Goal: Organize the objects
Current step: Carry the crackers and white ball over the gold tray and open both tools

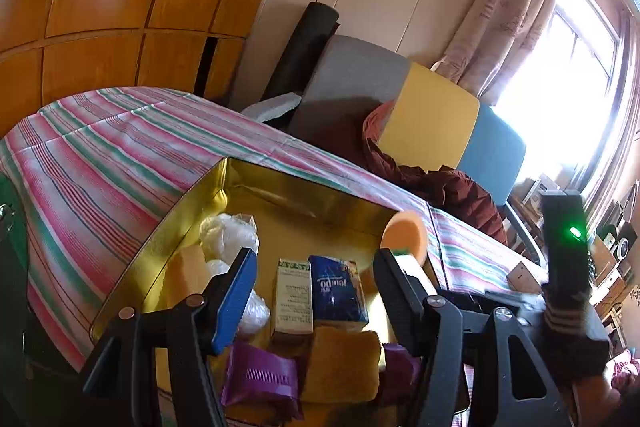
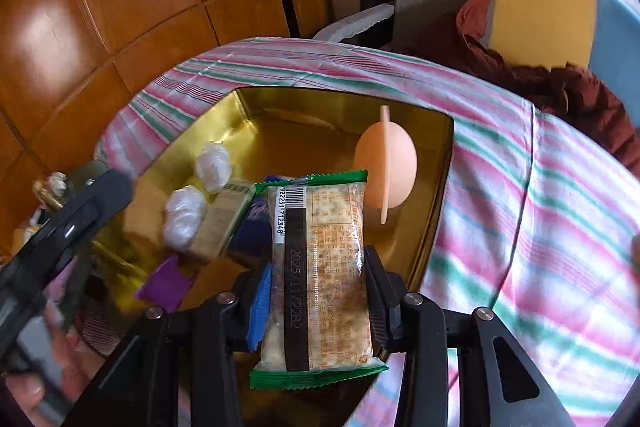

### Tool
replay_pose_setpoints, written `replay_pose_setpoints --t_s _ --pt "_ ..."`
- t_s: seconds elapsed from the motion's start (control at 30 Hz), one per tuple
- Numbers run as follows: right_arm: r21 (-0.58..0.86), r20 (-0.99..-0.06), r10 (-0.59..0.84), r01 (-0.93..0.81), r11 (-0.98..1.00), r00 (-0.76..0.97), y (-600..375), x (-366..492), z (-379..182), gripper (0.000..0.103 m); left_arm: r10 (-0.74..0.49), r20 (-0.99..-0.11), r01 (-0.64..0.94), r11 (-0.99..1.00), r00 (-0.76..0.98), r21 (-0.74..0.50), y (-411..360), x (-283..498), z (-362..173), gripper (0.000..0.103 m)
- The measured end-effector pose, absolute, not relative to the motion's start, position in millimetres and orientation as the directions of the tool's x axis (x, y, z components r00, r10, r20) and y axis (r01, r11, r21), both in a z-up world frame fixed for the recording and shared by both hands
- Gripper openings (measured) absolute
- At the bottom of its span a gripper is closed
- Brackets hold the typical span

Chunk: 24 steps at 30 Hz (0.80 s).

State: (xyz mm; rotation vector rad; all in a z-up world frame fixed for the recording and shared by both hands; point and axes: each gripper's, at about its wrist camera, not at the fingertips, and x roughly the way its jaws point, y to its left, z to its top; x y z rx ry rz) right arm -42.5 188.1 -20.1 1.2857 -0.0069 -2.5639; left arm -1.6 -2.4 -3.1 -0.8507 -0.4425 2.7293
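Held between the fingers of the right gripper [image 2: 318,301], the cracker packet [image 2: 320,279] hangs above the gold tin [image 2: 438,187] on the striped cloth [image 2: 540,207]. Left gripper [image 1: 316,291] stands wide with nothing in it above the tin. Inside the tin lie a blue tissue pack [image 1: 340,291], purple wrappers [image 1: 260,379] and an orange egg-shaped toy [image 2: 386,167].

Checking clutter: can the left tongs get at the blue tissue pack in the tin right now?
Probably yes. The left tongs are open and empty, with the blue tissue pack straight ahead between the fingers. Nothing covers its top; the cream box hugs one side, which may crowd a finger.
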Motion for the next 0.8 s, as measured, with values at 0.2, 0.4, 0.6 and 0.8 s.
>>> replay_pose_setpoints --t_s 0.2,0.4,0.6,0.8 --pt "0.061 -0.802 -0.169 0.203 -0.977 -0.573 184.4 -69.6 -30.2 0.044 0.329 -0.518 -0.151 -0.922 -0.790 -0.355 1.4 0.8 -6.2 0.061" --pt "0.182 -0.743 -0.228 0.138 -0.974 -0.630 209.5 -49.0 -17.4 0.068 0.336 -0.523 -0.164 -0.923 -0.783 -0.348 6.1 2.9 -9.8 0.061" --pt "0.174 -0.721 -0.213 0.125 -0.977 -0.659 217.1 -28.3 -11.5 0.068 0.352 -0.537 -0.183 -0.922 -0.767 -0.342 14.2 5.6 -14.0 0.061" --pt "0.168 -0.715 -0.196 0.107 -0.980 -0.671 226.7 -15.2 -12.3 0.068 0.385 -0.539 -0.235 -0.915 -0.749 -0.327 26.6 10.5 -14.9 0.061"
